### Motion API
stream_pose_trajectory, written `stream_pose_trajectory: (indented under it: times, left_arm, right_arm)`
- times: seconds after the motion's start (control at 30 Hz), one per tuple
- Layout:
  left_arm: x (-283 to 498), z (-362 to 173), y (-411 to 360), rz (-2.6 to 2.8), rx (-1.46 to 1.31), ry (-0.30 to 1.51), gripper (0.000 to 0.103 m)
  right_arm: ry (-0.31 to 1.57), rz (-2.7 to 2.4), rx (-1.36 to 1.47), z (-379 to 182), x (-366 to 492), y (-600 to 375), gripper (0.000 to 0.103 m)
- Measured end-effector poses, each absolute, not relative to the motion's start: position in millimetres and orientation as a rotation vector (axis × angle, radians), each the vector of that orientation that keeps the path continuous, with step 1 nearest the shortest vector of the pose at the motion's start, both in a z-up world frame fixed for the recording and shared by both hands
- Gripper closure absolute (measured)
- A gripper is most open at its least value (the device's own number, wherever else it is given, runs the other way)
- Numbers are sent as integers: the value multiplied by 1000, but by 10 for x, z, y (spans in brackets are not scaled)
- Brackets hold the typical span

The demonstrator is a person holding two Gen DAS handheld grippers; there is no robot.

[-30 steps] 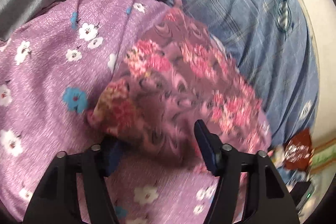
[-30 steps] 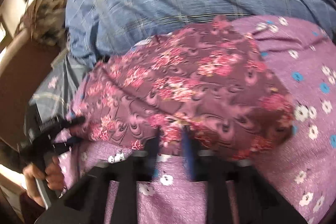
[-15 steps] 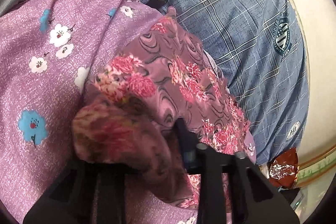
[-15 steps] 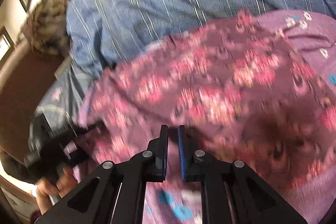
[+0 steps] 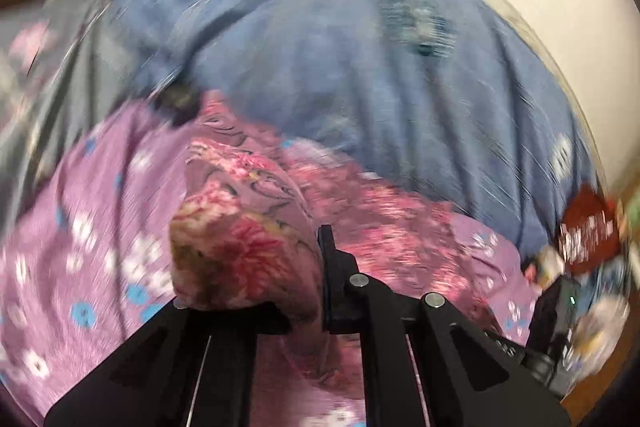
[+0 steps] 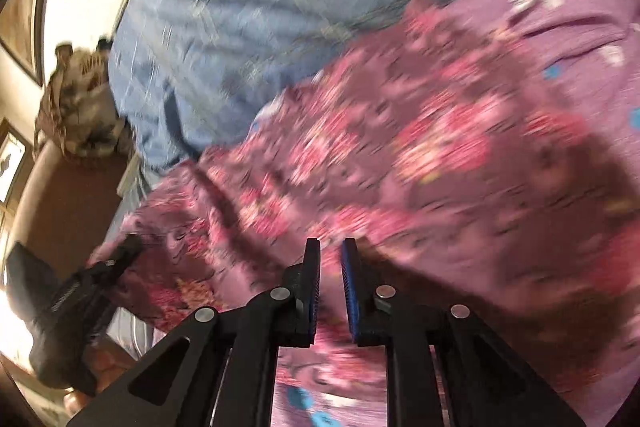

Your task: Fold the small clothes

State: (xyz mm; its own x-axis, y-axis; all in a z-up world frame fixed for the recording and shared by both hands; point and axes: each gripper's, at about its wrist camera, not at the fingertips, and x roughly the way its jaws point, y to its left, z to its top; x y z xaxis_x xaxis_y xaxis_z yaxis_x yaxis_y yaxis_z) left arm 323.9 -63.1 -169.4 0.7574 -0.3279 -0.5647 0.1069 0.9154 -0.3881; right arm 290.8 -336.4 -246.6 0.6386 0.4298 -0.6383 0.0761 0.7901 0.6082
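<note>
**Floral garment held at one corner by left hand-held gripper; right not gripping**

The dark pink floral garment [image 6: 420,155] lies spread across a purple flowered cloth [image 5: 80,247], with a blue plaid sheet [image 5: 340,47] beyond it. Its long axis runs left to right ahead of both tools.

The left hand-held gripper [image 5: 276,267] is clamped on a bunched corner, which stands raised over its fingers. The right hand-held gripper [image 6: 330,279] hovers at the near edge, its fingers almost together with a narrow gap; I see no fabric pinched between them.

Judgement: the left is better placed to carry the fold across. Open room lies rightward over the purple cloth; a red packet [image 5: 588,231] crowds the far right. Motion blur limits detail.
</note>
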Motion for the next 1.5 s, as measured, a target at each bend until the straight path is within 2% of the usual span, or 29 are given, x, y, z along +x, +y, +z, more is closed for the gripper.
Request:
stream_pose_trajectory:
  times: [0.2,0.3,0.4,0.43,0.47,0.5,0.53,0.57,0.63,0.73,0.77,0.87,0.97,1.07,1.13,1.17,1.2,1.23,1.33,1.4,1.47,1.5]
  left_arm:
    - [3132,-1362,-1859,-389,-70,645,96]
    - [3059,-1492,-2436,-453,26,684,96]
    - [3018,-1842,-2943,-540,91,793,96]
    - [3015,-1937,-3004,-555,96,829,92]
    - [3014,-2019,-3042,-567,96,867,87]
    - [3023,-2089,-3037,-572,88,905,83]
    - [3024,-2120,-2977,-570,66,930,73]
    - [2997,-2096,-2901,-568,38,935,60]
    - [2919,-1952,-2657,-588,-32,915,39]
    - [2801,-1705,-2314,-597,-59,832,32]
    - [2788,-1651,-2205,-578,-61,809,28]
    - [2846,-1621,-1861,-474,-75,782,27]
    - [3018,-1776,-1760,-341,-37,852,27]
    - [3090,-2077,-1776,-270,49,963,27]
    - [3099,-2278,-1743,-265,69,1035,27]
    - [3093,-2331,-1721,-281,50,1053,27]
    - [3088,-2359,-1685,-301,25,1063,27]
    - [3095,-2344,-1652,-315,7,1062,27]
    - [3164,-2192,-1531,-363,-78,1020,27]
    - [3280,-2106,-1480,-393,-145,1001,27]
    - [3473,-2125,-1483,-420,-200,1017,27]
    - [3586,-2159,-1476,-443,-238,1028,27]
  right_arm:
    - [743,115,727,-2319,2716,-4193,89]
    - [690,30,755,-2290,2614,-4615,89]
    - [647,-48,786,-2258,2511,-4978,86]
    - [645,-65,783,-2259,2500,-5046,83]
    - [647,-81,781,-2263,2490,-5081,68]
    - [651,-92,792,-2274,2483,-5124,48]
    - [649,-85,814,-2283,2490,-5143,41]
    - [647,-70,832,-2291,2487,-5156,37]
    - [666,-55,824,-2301,2515,-5144,37]
    - [642,-34,812,-2263,2490,-5112,37]
    - [629,-12,811,-2229,2479,-5072,41]
    - [559,105,750,-2020,2476,-4819,65]
    - [563,227,670,-1884,2514,-4497,75]
    - [729,256,561,-1991,2687,-4169,78]
    - [960,189,471,-2304,2859,-4012,83]
    - [1032,143,449,-2459,2895,-3998,92]
    - [1035,127,456,-2527,2892,-4024,97]
    - [1020,141,471,-2497,2877,-4047,96]
    - [921,181,541,-2298,2804,-4189,73]
    - [834,164,640,-2240,2769,-4351,28]
    - [787,94,711,-2247,2802,-4506,15]
    - [781,70,743,-2292,2836,-4585,15]
